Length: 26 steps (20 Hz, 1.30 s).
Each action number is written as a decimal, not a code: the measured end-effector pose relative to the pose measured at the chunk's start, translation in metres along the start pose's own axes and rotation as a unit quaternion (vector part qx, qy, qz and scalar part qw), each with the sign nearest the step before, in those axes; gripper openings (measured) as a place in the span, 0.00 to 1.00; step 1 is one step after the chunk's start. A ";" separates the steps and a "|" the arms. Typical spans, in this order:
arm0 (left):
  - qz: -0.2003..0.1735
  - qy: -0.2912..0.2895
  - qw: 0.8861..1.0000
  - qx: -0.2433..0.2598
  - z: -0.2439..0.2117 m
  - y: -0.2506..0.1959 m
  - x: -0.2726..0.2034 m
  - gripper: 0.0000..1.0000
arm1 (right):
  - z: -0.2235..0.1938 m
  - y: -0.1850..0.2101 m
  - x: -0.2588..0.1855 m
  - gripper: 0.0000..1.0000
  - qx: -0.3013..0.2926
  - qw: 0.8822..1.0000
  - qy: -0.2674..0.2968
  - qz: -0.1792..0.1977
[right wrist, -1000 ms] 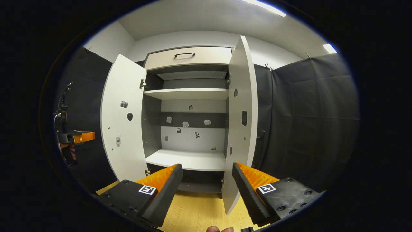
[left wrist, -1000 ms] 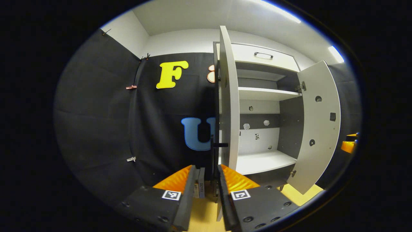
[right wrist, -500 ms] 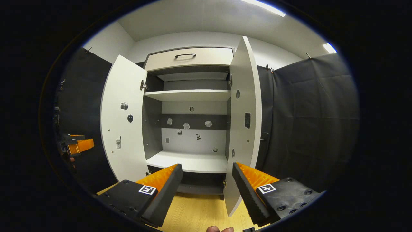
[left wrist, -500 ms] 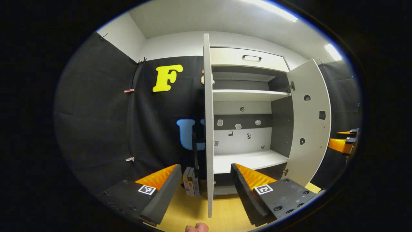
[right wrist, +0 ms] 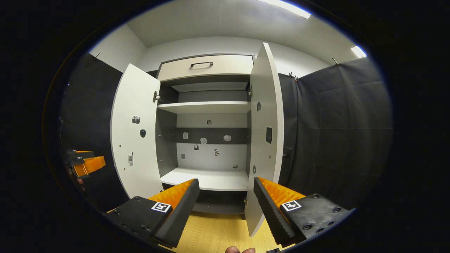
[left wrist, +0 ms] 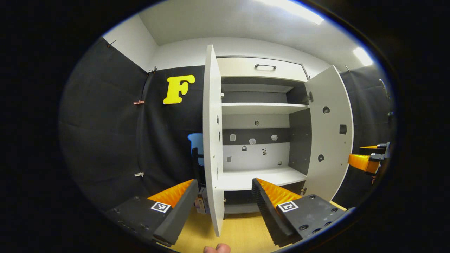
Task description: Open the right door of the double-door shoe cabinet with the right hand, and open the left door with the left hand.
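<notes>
— What's around you?
— Black cloth walls, a wooden floor (right wrist: 211, 232), and the shoe cabinet (right wrist: 207, 140) straight ahead.
— Its doors?
— Left door (left wrist: 212, 140) and right door (right wrist: 265, 140) both stand wide.
— Your fingers?
— My left gripper (left wrist: 225, 205) and right gripper (right wrist: 226, 207) are spread, gripping nothing.

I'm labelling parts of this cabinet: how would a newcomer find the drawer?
Start at the shoe cabinet against the back wall, both tall doors swung open. Look above the open shelves to the very top: the drawer is the wide closed front there. Unlike the doors, it lies horizontal and has a dark curved handle.
</notes>
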<state>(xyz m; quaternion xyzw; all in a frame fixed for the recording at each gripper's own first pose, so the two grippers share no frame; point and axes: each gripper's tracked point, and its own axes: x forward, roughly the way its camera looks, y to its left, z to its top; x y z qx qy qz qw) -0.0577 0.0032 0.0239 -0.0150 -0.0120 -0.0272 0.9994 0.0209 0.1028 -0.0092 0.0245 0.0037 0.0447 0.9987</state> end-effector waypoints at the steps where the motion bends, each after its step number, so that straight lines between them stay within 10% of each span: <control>1: 0.001 0.001 1.000 -0.002 0.000 -0.001 -0.001 0.95 | 0.001 -0.001 -0.001 0.98 0.000 1.000 0.000 -0.001; 26: 0.001 0.014 1.000 0.016 -0.008 -0.005 -0.004 0.95 | -0.002 -0.002 -0.008 0.98 0.004 1.000 0.004 0.000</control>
